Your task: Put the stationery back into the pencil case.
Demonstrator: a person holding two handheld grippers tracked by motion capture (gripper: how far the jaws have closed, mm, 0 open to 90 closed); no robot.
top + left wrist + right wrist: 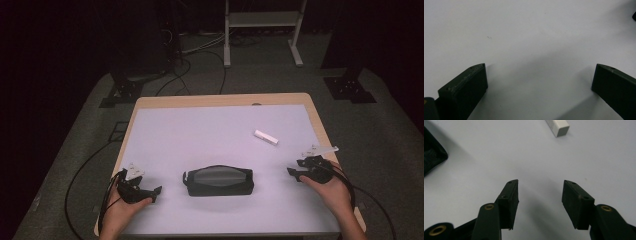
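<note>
A black zipped pouch lies flat near the table's front middle; its corner shows at the left edge of the right gripper view. A small white block lies to the back right, and one end of the block shows in the right gripper view. My left gripper rests left of the pouch, its jaws wide apart over bare mat with nothing between them. My right gripper hovers right of the pouch, its jaws partly apart and empty.
A pale lilac mat covers the wooden table. Cables trail over the grey floor at left and right. A white metal stand and black tripod feet are beyond the table's far edge.
</note>
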